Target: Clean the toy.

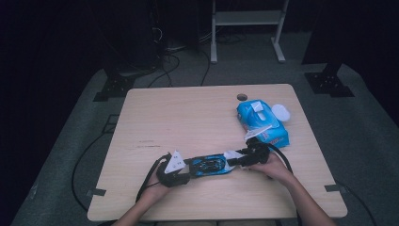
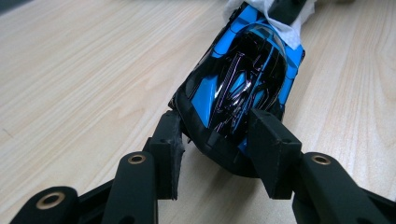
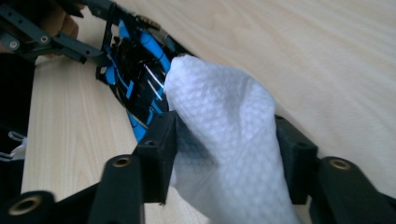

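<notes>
A blue and black toy car [image 2: 243, 84] lies lengthwise on the wooden table [image 1: 188, 117], near its front edge. My left gripper [image 2: 217, 140] is shut on one end of the car, a pad on each side. A crumpled white wipe [image 3: 224, 140] rests against the car's other end [image 3: 140, 60] and sits between the jaws of my right gripper [image 3: 224, 154]. Those jaws stand apart and the wipe looks loose and puffy, not squeezed. In the high view the two grippers [image 1: 188, 170] [image 1: 234, 160] face each other with the car [image 1: 209, 165] between them.
A blue pack of wet wipes [image 1: 261, 123] lies at the right, just beyond my right hand, with a round white lid [image 1: 281, 112] beside it. A small cable hole [image 1: 242, 97] is near the table's far edge. Cables trail off the front edge.
</notes>
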### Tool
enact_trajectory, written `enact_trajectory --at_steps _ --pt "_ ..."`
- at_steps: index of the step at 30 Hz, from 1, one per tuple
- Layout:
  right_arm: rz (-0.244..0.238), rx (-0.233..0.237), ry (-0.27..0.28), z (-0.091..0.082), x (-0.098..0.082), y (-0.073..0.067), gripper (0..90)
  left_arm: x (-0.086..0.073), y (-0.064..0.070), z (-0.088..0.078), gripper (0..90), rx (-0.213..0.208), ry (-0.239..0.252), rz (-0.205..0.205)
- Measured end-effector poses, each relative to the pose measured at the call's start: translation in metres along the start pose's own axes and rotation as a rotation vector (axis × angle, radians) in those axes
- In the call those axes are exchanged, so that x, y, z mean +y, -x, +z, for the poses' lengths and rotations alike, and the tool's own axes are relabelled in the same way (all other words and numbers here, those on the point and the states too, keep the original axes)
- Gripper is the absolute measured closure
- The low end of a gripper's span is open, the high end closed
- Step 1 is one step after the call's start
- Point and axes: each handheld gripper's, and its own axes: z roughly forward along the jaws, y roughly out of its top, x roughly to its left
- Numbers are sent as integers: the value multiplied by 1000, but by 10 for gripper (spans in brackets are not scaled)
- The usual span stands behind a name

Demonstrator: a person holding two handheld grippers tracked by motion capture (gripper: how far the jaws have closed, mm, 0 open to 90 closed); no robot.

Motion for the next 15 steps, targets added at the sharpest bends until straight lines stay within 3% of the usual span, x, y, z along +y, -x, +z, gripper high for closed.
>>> enact_trajectory --at_steps 6,9,15 --pt "8 60 -3 8 0 0 469 -3 2 -2 557 12 17 28" --pt "-37 39 -10 6 0 -6 505 -3 5 -1 550 21 23 49" --pt "-113 -17 -17 2 -3 -20 526 -3 8 -2 517 15 10 53"
